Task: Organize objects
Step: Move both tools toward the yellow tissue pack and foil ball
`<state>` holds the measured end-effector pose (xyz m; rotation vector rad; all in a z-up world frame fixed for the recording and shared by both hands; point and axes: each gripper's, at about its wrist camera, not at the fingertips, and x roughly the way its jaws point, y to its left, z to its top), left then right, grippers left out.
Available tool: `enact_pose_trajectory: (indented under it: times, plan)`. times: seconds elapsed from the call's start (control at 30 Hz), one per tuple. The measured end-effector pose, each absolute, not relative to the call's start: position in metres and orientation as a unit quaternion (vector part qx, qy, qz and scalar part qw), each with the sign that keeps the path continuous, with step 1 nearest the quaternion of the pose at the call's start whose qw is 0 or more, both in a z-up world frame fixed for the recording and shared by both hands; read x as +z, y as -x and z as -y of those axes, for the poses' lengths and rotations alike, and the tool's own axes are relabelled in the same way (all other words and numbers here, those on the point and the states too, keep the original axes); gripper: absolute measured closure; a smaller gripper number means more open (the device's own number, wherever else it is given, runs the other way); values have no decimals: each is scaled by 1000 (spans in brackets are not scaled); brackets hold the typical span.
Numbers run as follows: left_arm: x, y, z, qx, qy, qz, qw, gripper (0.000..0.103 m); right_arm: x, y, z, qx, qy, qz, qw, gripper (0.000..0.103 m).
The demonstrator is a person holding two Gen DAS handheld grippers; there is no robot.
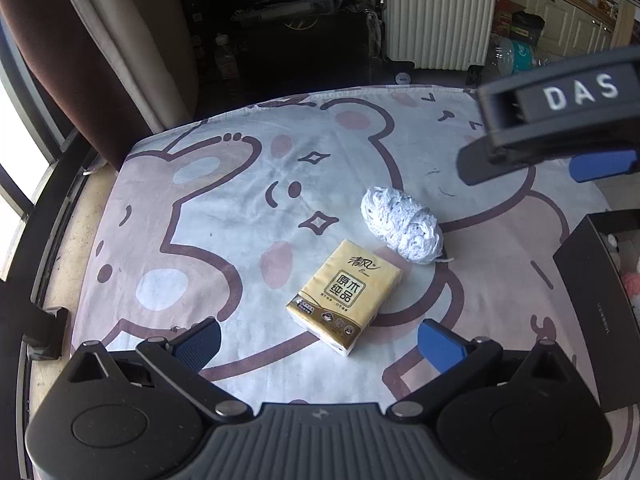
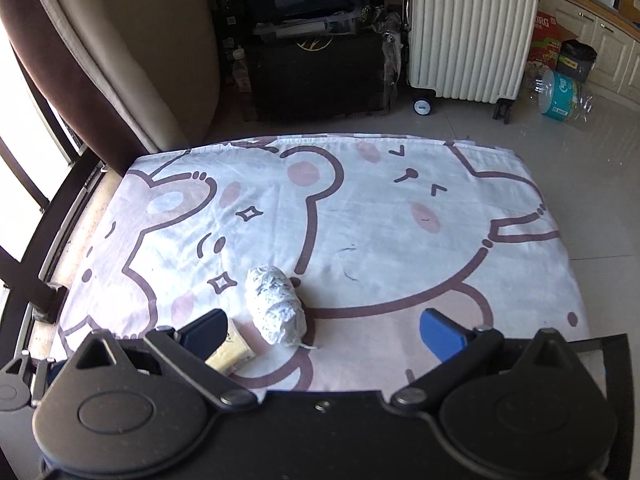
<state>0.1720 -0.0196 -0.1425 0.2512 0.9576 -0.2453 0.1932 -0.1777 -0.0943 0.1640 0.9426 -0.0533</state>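
Observation:
A yellow tissue pack (image 1: 345,297) lies flat on the bear-print cloth (image 1: 224,208), just beyond my open, empty left gripper (image 1: 320,344). A white yarn ball (image 1: 402,224) lies just past it to the right. In the right wrist view the yarn ball (image 2: 276,305) lies ahead between the fingers of my open, empty right gripper (image 2: 322,336), nearer the left finger. The tissue pack (image 2: 234,352) is half hidden behind that left finger. The right gripper also shows in the left wrist view (image 1: 560,120), high at the right above the cloth.
A black box (image 1: 596,300) stands at the cloth's right edge. Beyond the cloth (image 2: 400,216) are a white suitcase (image 2: 468,32), a dark case (image 2: 320,76), a curtain (image 2: 92,80) at the left, and plastic bottles (image 2: 560,92) on the tiled floor.

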Motion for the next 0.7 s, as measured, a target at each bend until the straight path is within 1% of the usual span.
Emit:
enact_pose_trajectory:
  times: [0.13,0.4,0.57,0.6,0.67,0.7]
  plan:
    - [-151,-176,21,-121,-121,-457,873,0,-120,-207,175,-21,-116,-458,881,0]
    - [-164,-180,29,-141,-110,-467,866,0,-146,-231,155,11,-91,-475,875,0]
    - [-169,-182,27,-139,-103,-477,862,0,-155,-244,157,25,-108,-478,871,1]
    - [-171,-183,26,-136,-102,-480,861,0,-157,-246,157,29,-111,-479,870,2]
    - [-175,-185,24,-125,-106,-485,859,0,-160,-250,157,34,-112,-483,868,8]
    - [-176,-186,22,-121,-109,-486,858,0,-162,-252,157,36,-113,-485,867,13]
